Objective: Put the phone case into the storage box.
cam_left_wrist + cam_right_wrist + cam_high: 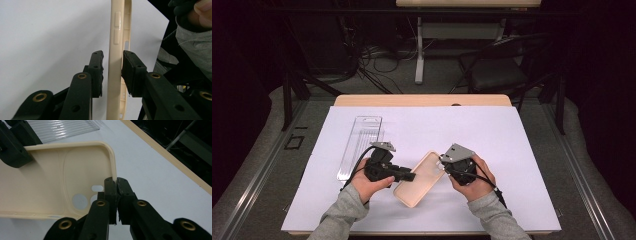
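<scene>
in the high view the cream phone case lies aslant on the white sheet near the table's front edge, between the two hands. the left gripper comes at its long left side and the right gripper sits at its far right corner, probably so the soft shell is steadied from two ends. a clear plastic package lies well apart to the left, untouched.

the left gripper view adds what the overhead angle hides: the case stands edge-on between the jaws, its side buttons facing the camera. one pad seems to touch its side wall, but a sliver of gap shows at the other, so this gripper is narrowed around the wall without a firm pinch yet.

the right gripper view looks into the case's inner face with its camera cut-outs. here the right gripper has its jaws nearly together, clamped on the thin rim at the rounded corner, which seems to be the anchoring hold. the left gripper's jaw shows at the upper left, over the case's far edge.
</scene>
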A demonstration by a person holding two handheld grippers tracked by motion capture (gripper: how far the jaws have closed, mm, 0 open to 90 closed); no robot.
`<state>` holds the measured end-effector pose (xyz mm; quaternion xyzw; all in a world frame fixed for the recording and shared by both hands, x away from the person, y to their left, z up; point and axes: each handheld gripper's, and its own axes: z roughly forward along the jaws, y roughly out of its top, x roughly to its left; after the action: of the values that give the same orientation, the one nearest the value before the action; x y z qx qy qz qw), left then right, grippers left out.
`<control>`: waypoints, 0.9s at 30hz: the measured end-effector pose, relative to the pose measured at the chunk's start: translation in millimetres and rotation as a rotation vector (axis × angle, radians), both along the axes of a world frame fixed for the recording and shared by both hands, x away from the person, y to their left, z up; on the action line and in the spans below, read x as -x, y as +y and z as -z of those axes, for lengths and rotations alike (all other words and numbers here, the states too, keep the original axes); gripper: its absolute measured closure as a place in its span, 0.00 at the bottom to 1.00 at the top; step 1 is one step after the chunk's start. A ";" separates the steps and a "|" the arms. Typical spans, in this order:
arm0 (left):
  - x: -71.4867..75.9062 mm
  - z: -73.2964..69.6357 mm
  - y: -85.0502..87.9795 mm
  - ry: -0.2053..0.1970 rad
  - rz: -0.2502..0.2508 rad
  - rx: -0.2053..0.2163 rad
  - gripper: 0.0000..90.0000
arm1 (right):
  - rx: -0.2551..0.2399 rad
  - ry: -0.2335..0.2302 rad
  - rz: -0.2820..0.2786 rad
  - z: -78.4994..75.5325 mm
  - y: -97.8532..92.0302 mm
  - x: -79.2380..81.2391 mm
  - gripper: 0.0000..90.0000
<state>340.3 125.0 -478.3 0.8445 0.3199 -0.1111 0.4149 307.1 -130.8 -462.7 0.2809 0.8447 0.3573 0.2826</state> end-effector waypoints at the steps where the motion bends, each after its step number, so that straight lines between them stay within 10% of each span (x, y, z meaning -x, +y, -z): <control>1: 0.1 0.2 -0.3 0.000 0.001 -0.001 0.78 | 0.000 -0.001 -0.002 0.1 0.4 0.2 0.97; 27: -1.9 9.5 -5.5 0.043 0.027 0.002 0.88 | -0.003 0.013 -0.018 2.7 4.3 1.5 0.98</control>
<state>342.2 119.5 -487.8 0.8458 0.3173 -0.1349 0.4072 305.6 -126.5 -465.4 0.2762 0.8484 0.3593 0.2735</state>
